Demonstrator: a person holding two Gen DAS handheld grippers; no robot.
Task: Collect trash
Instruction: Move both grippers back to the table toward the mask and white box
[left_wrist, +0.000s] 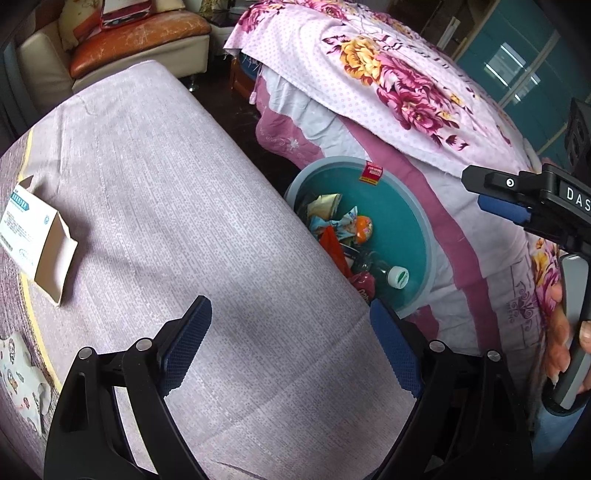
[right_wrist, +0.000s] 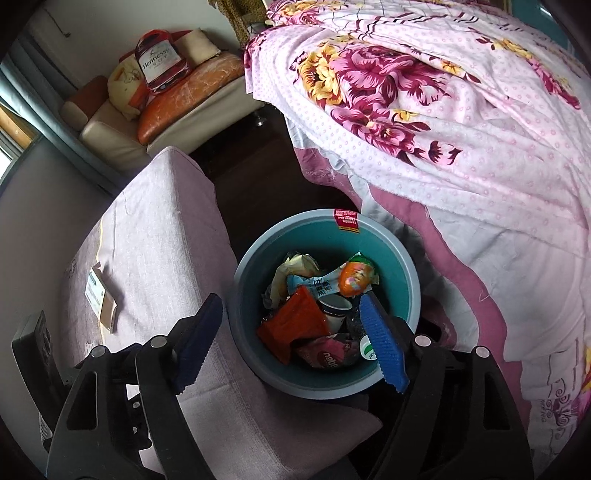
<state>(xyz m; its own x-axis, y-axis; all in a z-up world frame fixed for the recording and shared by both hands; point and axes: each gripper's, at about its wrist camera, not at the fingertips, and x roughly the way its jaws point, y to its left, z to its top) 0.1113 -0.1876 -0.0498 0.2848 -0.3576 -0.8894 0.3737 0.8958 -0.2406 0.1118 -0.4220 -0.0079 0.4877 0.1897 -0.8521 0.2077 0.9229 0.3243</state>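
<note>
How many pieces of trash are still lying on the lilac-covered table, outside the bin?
2: an open white cardboard box at the table's left side, and a torn patterned wrapper nearer, at its left edge. More may lie out of view.

the bottle-shaped cushion (right_wrist: 159, 61) on the sofa reads "hennessy". the right gripper (left_wrist: 517, 206) carries the white letters "das", cut off at the picture's edge. print on the red sticker (right_wrist: 346, 220), the wrappers and the cardboard box (left_wrist: 35, 240) is too small to read.

right gripper (right_wrist: 291, 347) jaws apart, empty | over bin (right_wrist: 255, 373) | wrappers (right_wrist: 295, 325) inside
</note>
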